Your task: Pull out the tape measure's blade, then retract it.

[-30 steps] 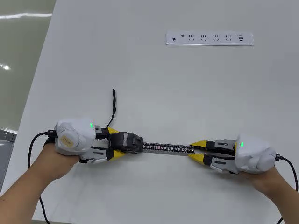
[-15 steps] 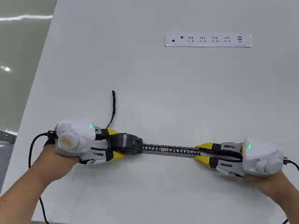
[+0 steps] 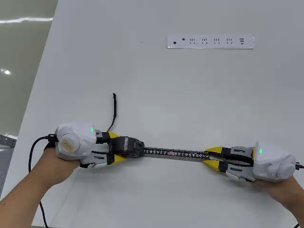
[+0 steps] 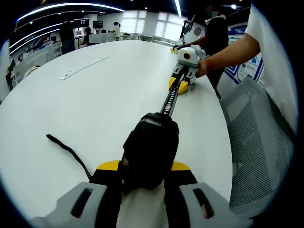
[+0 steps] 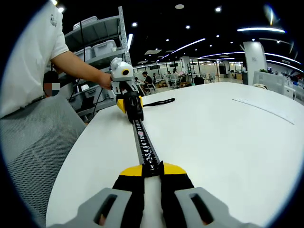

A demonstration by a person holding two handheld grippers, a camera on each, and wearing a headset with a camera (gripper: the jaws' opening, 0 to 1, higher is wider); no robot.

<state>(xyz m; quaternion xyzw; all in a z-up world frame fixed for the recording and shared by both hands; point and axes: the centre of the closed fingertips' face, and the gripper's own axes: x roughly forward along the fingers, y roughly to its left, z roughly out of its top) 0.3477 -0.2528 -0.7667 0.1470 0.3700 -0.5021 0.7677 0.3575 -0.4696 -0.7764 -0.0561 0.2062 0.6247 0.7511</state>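
A black tape measure case [image 3: 127, 146] [image 4: 151, 154] [image 5: 134, 107] lies on the white table [image 3: 156, 90], with my left gripper [image 3: 113, 147] [image 4: 142, 173] shut on it. Its dark blade [image 3: 175, 153] [image 4: 169, 98] [image 5: 143, 141] with white numbers runs rightward along the table. My right gripper [image 3: 213, 157] [image 5: 151, 172] is shut on the blade's end. A black wrist strap [image 3: 114, 110] [image 4: 69, 152] [image 5: 159, 101] trails from the case across the table. In the left gripper view the right gripper [image 4: 179, 84] sits far along the blade.
A white power strip [image 3: 209, 42] [image 4: 84, 68] [image 5: 262, 108] lies at the far side of the table. The table's left edge [image 3: 35, 80] drops to a glossy floor. A grey mesh chair [image 4: 259, 142] [image 5: 33, 152] stands by the near edge.
My right gripper has moved to the right with the blade's end, so more blade shows between the grippers. The left gripper and the case have stayed in place.
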